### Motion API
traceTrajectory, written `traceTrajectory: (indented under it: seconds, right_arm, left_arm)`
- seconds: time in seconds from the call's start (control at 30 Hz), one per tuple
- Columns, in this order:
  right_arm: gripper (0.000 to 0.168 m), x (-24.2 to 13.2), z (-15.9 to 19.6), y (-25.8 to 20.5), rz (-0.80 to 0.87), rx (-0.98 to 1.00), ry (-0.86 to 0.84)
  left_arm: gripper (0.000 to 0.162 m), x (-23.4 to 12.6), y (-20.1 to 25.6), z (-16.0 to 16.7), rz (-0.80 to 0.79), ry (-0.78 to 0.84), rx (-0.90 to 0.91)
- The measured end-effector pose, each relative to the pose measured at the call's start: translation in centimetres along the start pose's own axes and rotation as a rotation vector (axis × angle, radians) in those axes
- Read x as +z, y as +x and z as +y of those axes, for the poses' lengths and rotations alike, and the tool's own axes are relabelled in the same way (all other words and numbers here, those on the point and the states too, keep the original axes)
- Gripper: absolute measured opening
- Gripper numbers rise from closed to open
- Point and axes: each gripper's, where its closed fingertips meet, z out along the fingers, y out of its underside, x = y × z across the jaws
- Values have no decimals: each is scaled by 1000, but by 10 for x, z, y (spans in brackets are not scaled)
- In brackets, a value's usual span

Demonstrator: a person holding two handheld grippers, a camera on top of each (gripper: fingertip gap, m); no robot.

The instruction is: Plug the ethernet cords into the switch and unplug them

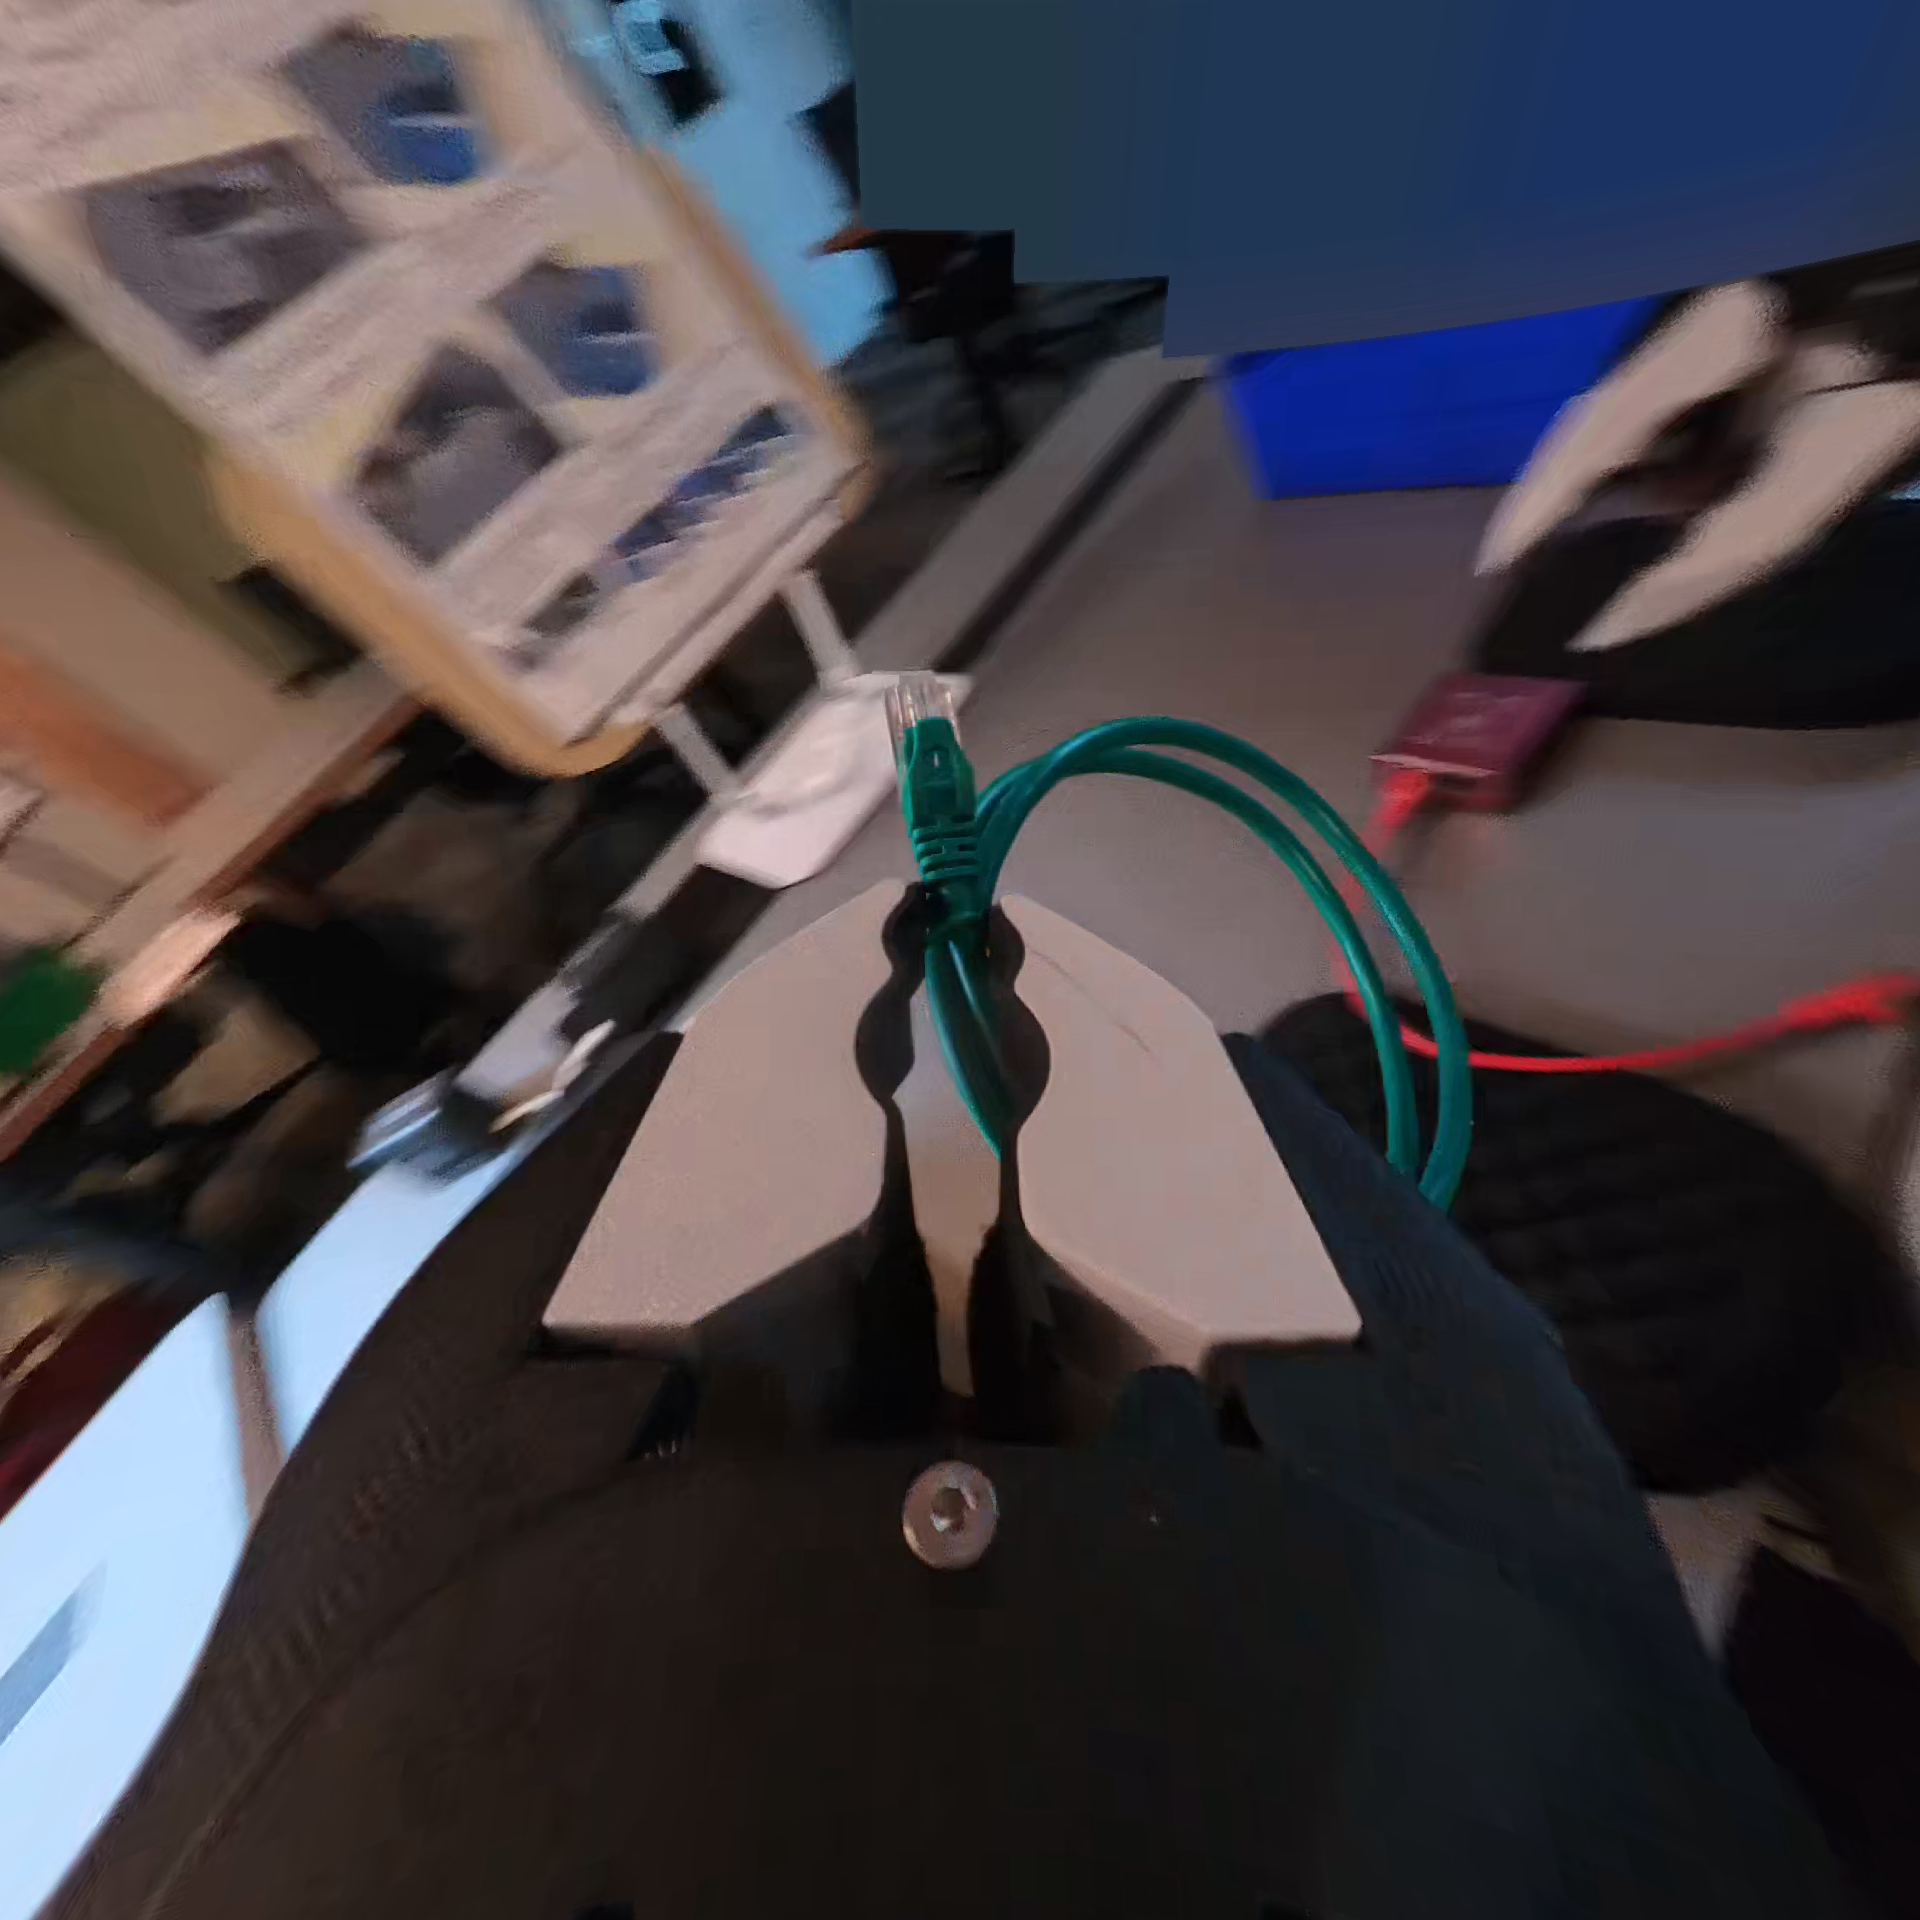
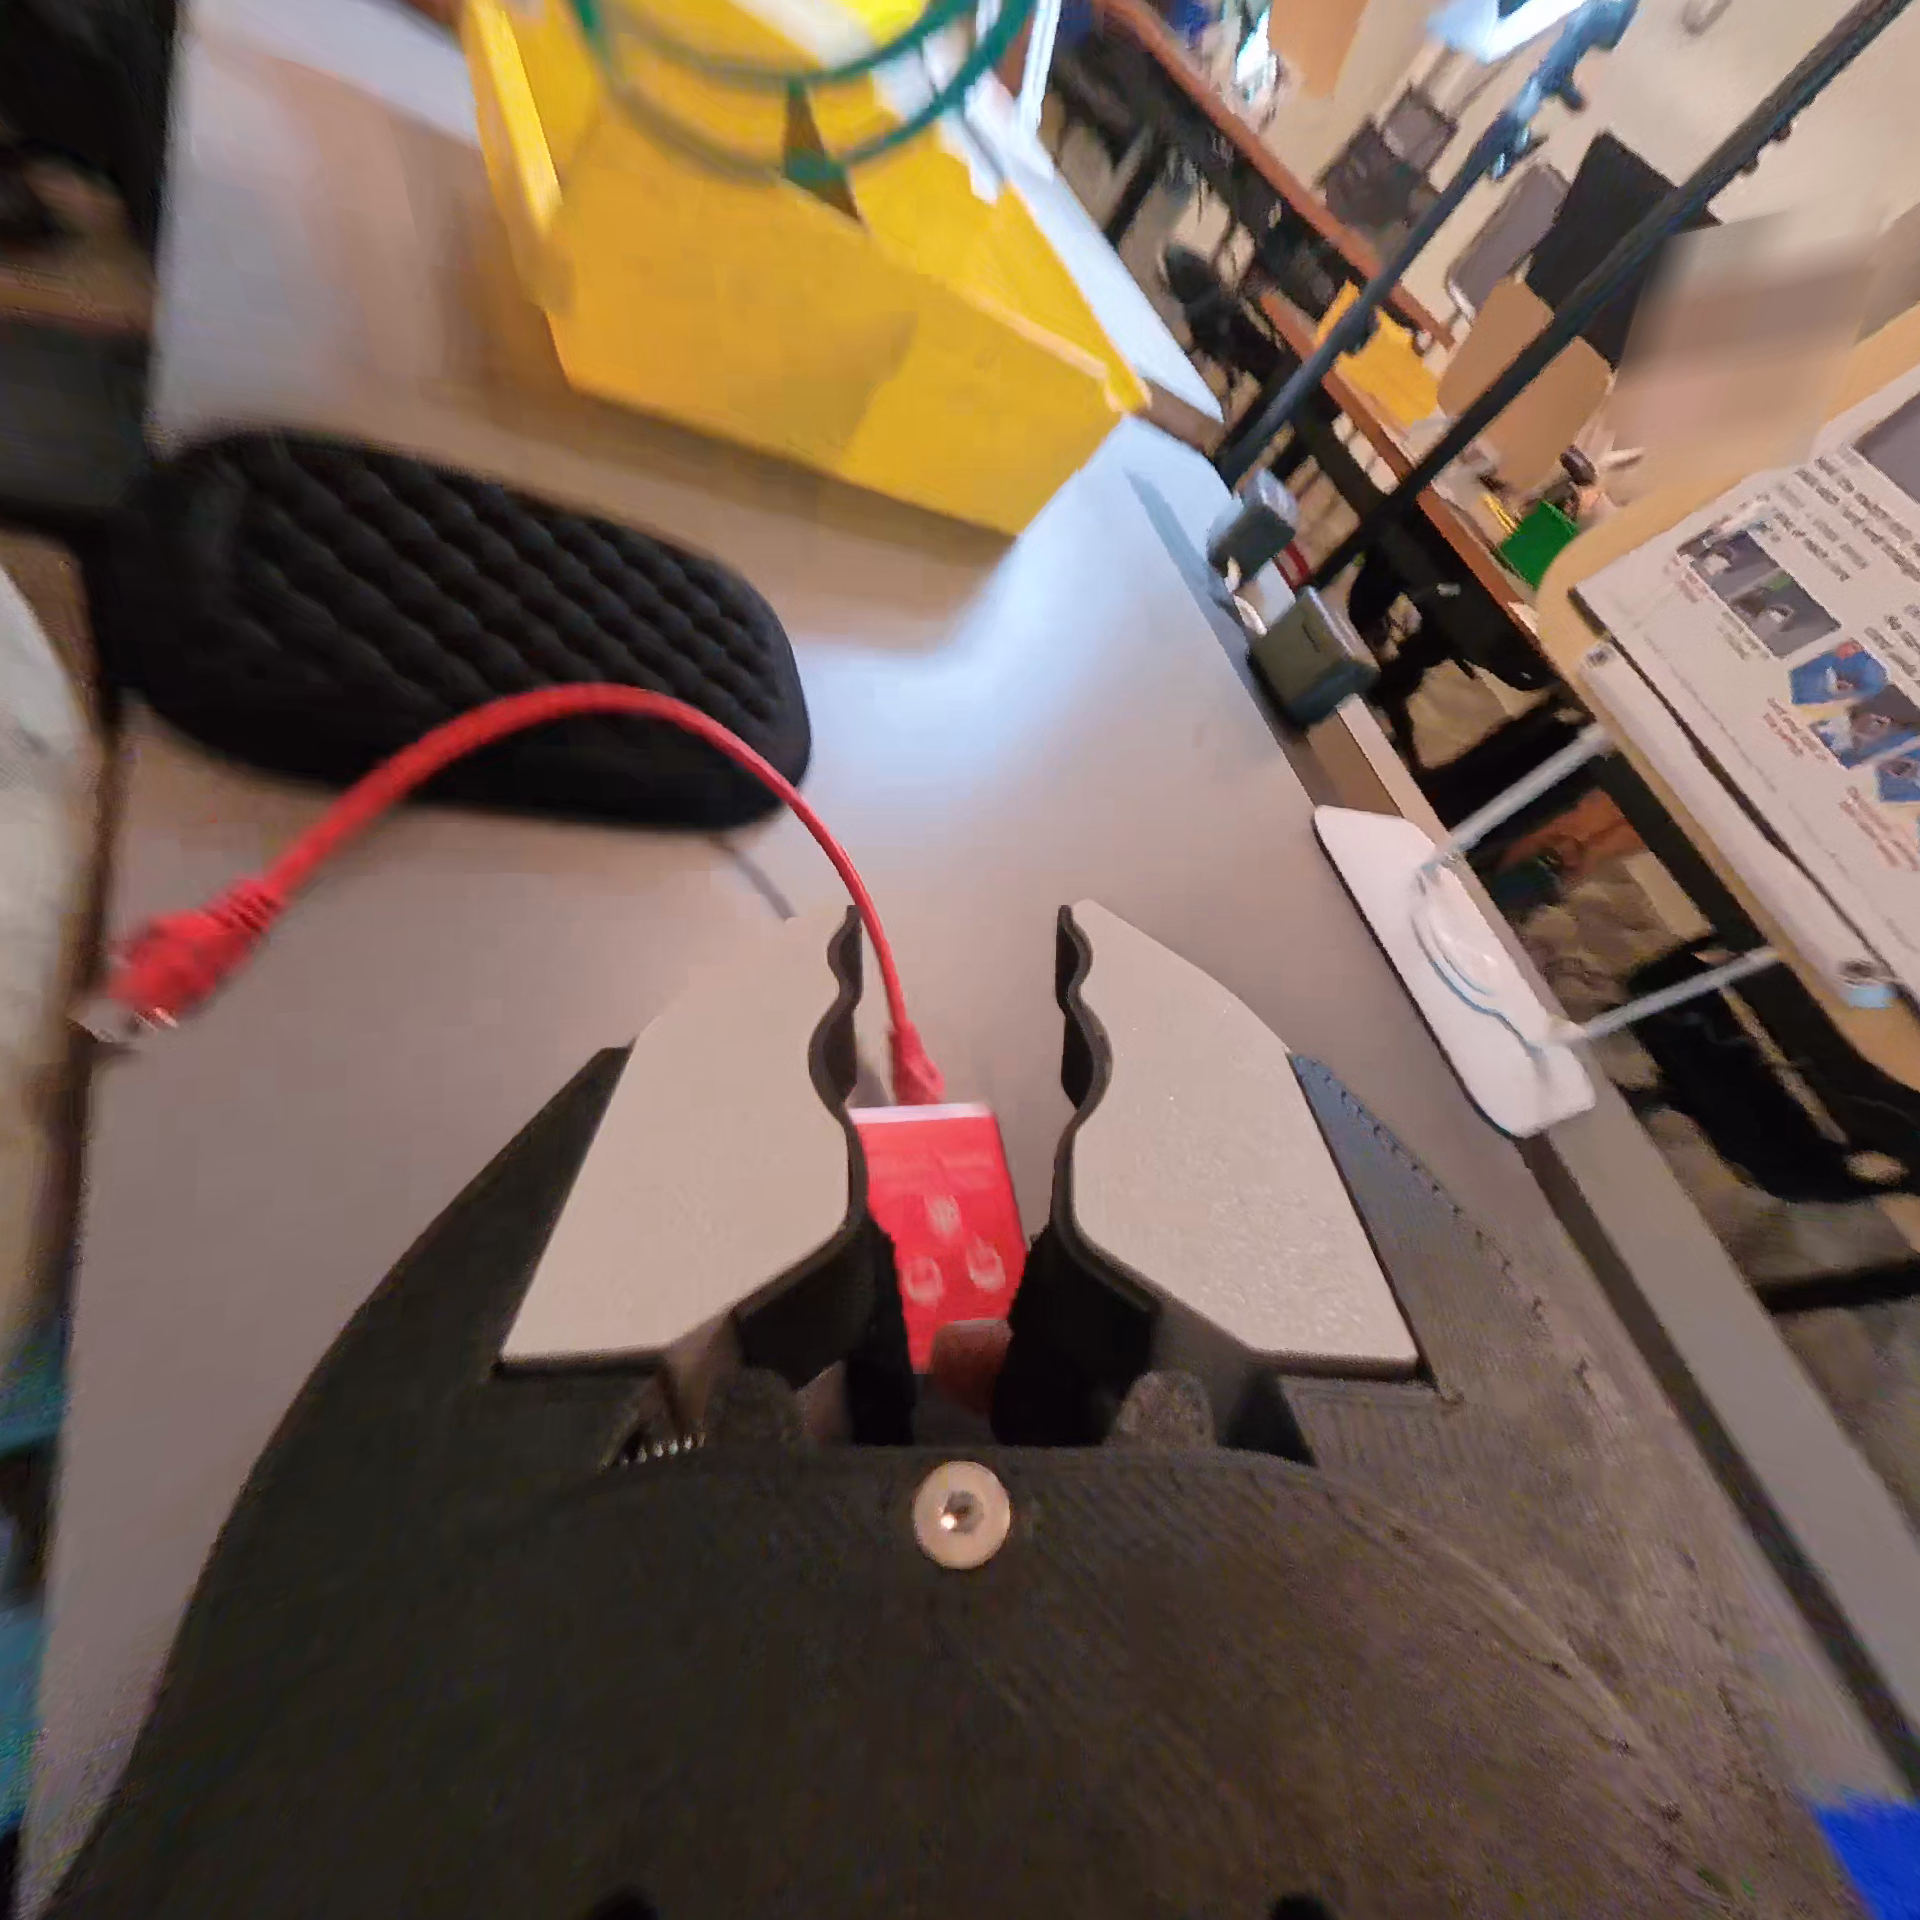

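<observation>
Green ethernet cord (image 1: 1226,821) is pinched in the left gripper (image 1: 961,914) just behind its plug, held up off the table, so it isn't in yet. Red switch (image 2: 940,1216) sits between the spread fingers of the right gripper (image 2: 956,935), with the red cord (image 2: 582,717) already plugged into it at one end. Still left, I'd guess: get green in, then pull both.

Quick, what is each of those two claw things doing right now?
Left gripper: closed on the green ethernet cord, plug sticking out past the tips.
Right gripper: jaws open around the red switch, not squeezing it.
</observation>
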Motion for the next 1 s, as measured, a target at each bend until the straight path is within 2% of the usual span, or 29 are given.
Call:
traceTrajectory:
  seconds: [0.1, 0.17, 0.33, 0.57, 0.73, 0.8, 0.87, 0.93, 1.0]
  right_arm:
    - [36, 1, -31, -10, -83, 130, 185]
    - [36, 0, -46, -16, -115, 139, 269]
    - [36, -6, -72, -30, -222, 206, 446]
    - [29, 3, -63, -43, -314, 247, 428]
    - [12, 3, -60, -51, -405, 283, 431]
    - [12, 0, -62, -51, -404, 264, 456]
    - [12, -2, -63, -45, -377, 271, 471]
    - [12, 0, -61, -40, -325, 263, 470]
    - [12, 2, -63, -37, -297, 272, 487]
  left_arm:
    - [11, 27, 65, -8, 337, -2, -16]
    - [11, 42, 101, -5, 520, -22, -45]
    - [11, 68, 156, 11, 772, -85, -21]
    - [11, 85, 186, 6, 922, -77, -4]
    - [11, 87, 197, 3, 971, -59, 21]
    - [11, 88, 198, -2, 981, -29, -41]
    - [32, 95, 195, -7, 930, -8, -105]
    - [35, 101, 196, -8, 882, 17, -111]
    - [27, 109, 195, -12, 809, 57, -123]
